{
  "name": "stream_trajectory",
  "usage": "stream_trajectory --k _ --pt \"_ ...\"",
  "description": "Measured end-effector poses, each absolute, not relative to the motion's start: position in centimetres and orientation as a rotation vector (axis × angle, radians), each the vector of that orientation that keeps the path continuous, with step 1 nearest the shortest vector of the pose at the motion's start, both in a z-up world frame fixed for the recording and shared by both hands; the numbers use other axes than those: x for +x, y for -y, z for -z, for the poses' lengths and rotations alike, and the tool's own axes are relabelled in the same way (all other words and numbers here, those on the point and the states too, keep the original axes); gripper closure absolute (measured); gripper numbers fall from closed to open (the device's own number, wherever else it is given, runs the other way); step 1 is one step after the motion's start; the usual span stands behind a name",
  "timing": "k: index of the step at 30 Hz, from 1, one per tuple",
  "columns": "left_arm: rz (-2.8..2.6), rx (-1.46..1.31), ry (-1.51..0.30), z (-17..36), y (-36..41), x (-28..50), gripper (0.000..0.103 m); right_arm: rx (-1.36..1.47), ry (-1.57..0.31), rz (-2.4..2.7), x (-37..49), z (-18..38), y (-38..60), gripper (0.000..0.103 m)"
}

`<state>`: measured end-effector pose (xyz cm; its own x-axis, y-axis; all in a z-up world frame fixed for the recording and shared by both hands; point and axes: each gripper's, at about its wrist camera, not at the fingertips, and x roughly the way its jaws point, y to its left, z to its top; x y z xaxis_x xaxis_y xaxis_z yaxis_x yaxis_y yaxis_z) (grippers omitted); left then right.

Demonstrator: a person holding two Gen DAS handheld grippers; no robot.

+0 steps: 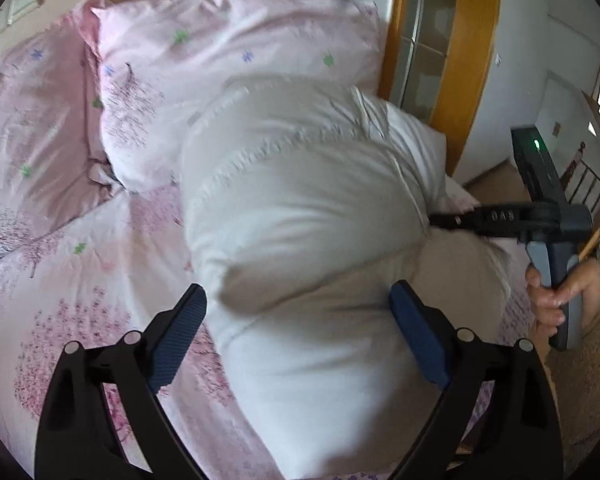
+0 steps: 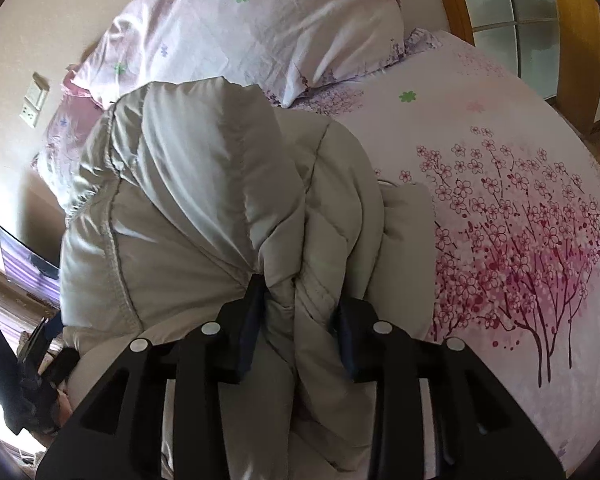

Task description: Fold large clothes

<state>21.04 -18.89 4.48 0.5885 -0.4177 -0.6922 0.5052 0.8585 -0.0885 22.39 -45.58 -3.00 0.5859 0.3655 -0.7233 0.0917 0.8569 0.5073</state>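
A puffy off-white quilted jacket (image 1: 300,208) lies bunched on the bed, partly doubled over itself. My left gripper (image 1: 298,300) is open, its blue pads (image 1: 180,336) on either side of the jacket's near bulge, not clamping it. My right gripper (image 2: 298,300) is shut on a thick fold of the jacket (image 2: 204,200) and lifts it; from the left wrist view it (image 1: 440,220) enters from the right, fingertips buried in the cloth.
The bed has a pink blossom-print sheet (image 2: 520,220). Two pink pillows (image 1: 236,52) lie at the head, behind the jacket. A wooden door frame (image 1: 456,60) stands right of the bed. A wall socket (image 2: 34,104) is on the left wall.
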Motion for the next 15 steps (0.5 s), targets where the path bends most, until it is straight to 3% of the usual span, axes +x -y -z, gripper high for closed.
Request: stream_trajectory --k 5,15 --pt "0.568 0.093 -0.841 -3.1 19.8 22.0 0.007 0.542 -0.952 -0.131 22.2 4.0 45.7 0.061" --pt "0.577 0.078 -0.884 -2.1 19.7 22.7 0.002 0.38 -0.748 -0.12 17.8 -4.2 42.5 0.066"
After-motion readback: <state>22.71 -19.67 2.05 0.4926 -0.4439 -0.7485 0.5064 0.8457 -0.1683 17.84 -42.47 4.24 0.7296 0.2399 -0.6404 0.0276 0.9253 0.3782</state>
